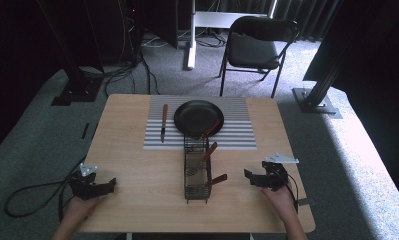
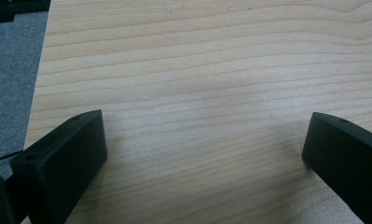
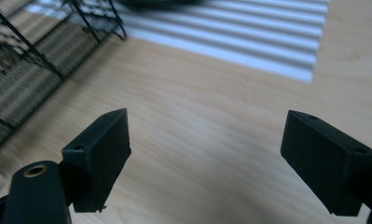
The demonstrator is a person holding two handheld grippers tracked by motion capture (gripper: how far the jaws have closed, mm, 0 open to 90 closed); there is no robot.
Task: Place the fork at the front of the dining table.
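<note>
At lower left of the high view, the left gripper (image 1: 109,185) rests near the table (image 1: 137,165) edge, jaws spread wide over bare wood. Left of centre, a wooden-handled knife (image 1: 163,122) lies on the striped mat (image 1: 237,135) beside a black plate (image 1: 197,116). Below it, a wire caddy (image 1: 196,172) holds wooden-handled cutlery. At lower right, the right gripper (image 1: 248,176) gapes wide, empty.

— Where is the plate (image 1: 198,117)?
— On the mat (image 1: 237,131) at the tabletop's (image 1: 137,165) far side, with a knife (image 1: 163,122) to its left.
— And the wire rack (image 1: 196,170)?
— In front of the plate, holding utensils (image 1: 209,152).
</note>
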